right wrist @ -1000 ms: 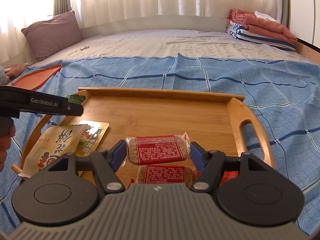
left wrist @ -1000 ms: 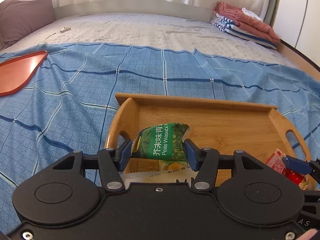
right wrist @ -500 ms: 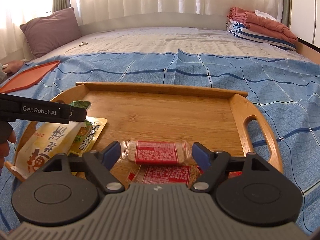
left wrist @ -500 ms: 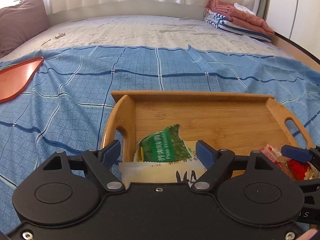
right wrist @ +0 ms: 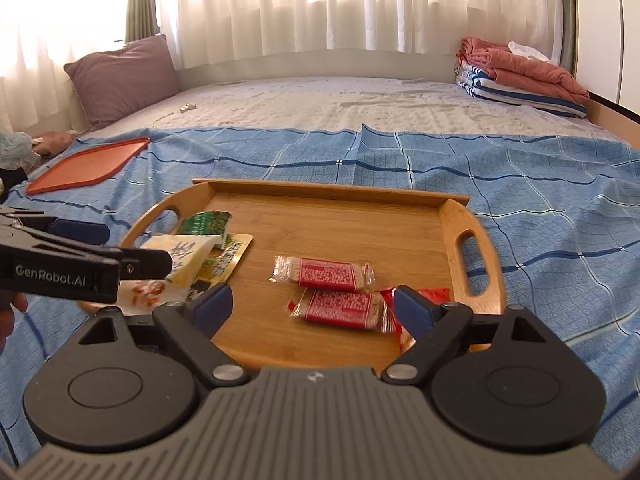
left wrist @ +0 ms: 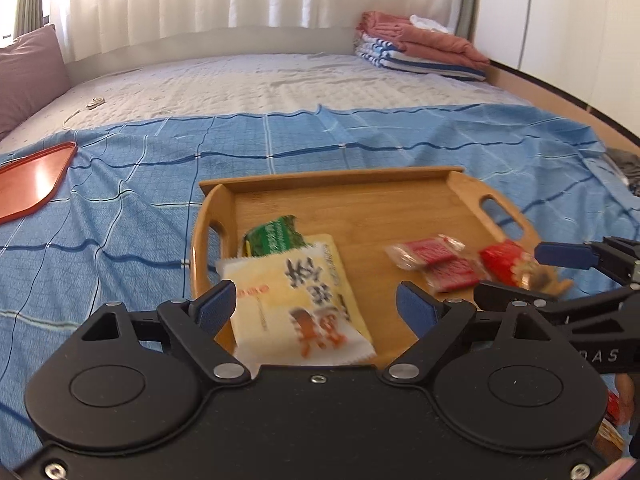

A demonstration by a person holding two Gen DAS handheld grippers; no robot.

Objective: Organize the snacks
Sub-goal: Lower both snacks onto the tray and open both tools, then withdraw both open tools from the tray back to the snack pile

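Note:
A bamboo tray (left wrist: pixel 360 200) (right wrist: pixel 320 216) lies on the blue bedspread. In it lie a green wasabi-pea packet (left wrist: pixel 274 235) (right wrist: pixel 204 222), a pale yellow snack bag (left wrist: pixel 300 292) (right wrist: pixel 182 256), two red wafer bars (left wrist: pixel 432 250) (right wrist: pixel 324 272) (right wrist: pixel 340 308) and a red snack packet (left wrist: pixel 506 264) (right wrist: pixel 430 294). My left gripper (left wrist: pixel 316 308) is open and empty above the tray's near left edge. My right gripper (right wrist: pixel 310 306) is open and empty over the near wafer bar.
An orange-red tray (left wrist: pixel 28 180) (right wrist: pixel 88 164) lies on the bedspread at the left. A mauve pillow (right wrist: pixel 120 80) and folded bedding (right wrist: pixel 520 76) sit at the back of the bed. The right gripper's finger (left wrist: pixel 564 256) shows at the right of the left wrist view.
My left gripper let go of the green packet, my right let go of a wafer bar. Both opened and drew back and up from the tray.

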